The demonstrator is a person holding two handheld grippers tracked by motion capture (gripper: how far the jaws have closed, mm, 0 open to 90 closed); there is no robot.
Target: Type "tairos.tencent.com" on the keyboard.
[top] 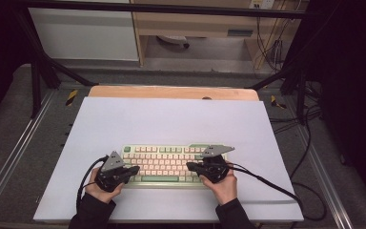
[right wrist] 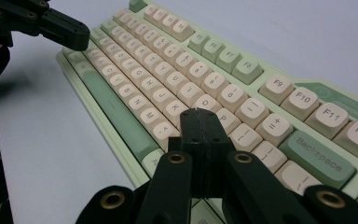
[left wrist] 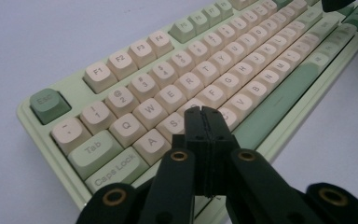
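The keyboard [top: 171,164] lies low in the middle, under both pressed-together, empty jaws. It is pale green with cream keys.

From the left claw view, my own left claw [left wrist: 204,111] covers the keys around the S and hides whether its tip touches one. The keyboard [left wrist: 242,70] runs off the top right edge, and its far keys blur past reading. In the right claw view, the right claw [right wrist: 199,112] hides the keys under it the same way, and the bottom and right edges cut the keyboard's end. From the high view the key legends are too small for me to read.
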